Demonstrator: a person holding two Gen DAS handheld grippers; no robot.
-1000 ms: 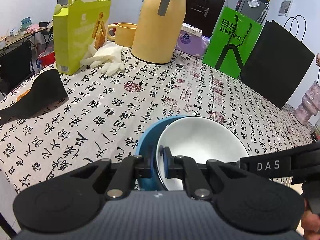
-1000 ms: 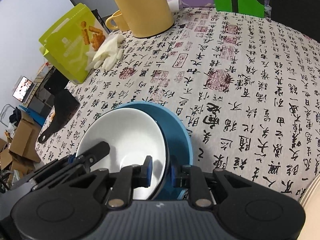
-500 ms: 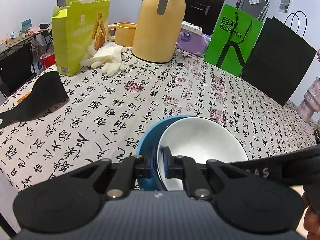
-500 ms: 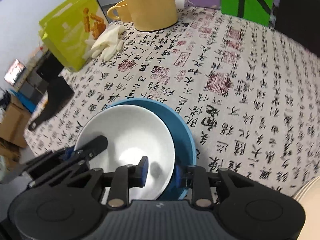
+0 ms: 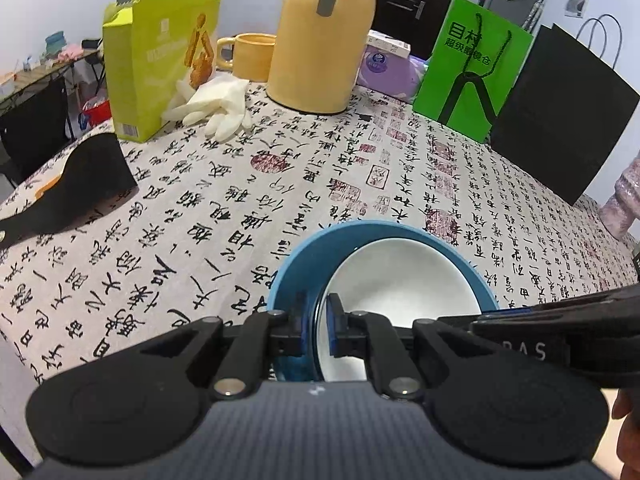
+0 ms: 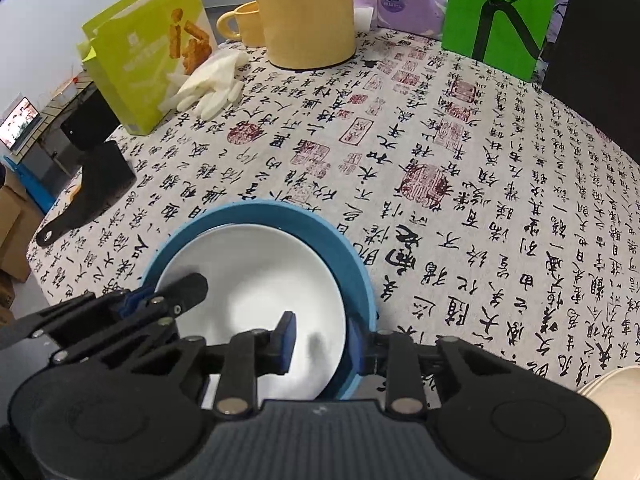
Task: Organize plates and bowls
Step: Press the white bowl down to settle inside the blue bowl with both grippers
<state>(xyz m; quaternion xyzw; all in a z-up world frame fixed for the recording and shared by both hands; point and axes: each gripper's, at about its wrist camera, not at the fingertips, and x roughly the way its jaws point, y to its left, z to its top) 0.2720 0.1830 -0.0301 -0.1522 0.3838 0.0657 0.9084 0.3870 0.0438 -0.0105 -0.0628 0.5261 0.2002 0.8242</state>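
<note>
The white bowl (image 6: 256, 280) sits inside the blue bowl (image 6: 352, 264), near rims hidden. Left gripper (image 5: 316, 320) pinches the blue rim; right gripper (image 6: 324, 340), jaws just closing, straddles both rims untouching.

Table (image 5: 280, 184) centre of frame bare, free passage. Upper edge blocked: snack box (image 5: 160, 56), gloves (image 5: 216, 104), yellow jug (image 5: 320, 40), green bag (image 5: 472, 68), black bag (image 5: 560, 112). Left edge: black holder (image 5: 80, 176).

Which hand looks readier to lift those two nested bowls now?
Probably left: the left claw is clamped on the rim of the round blue bowl holding the round white bowl. The right claw has just been closing with both rims between its jaws, but its pads do not press yet.
</note>
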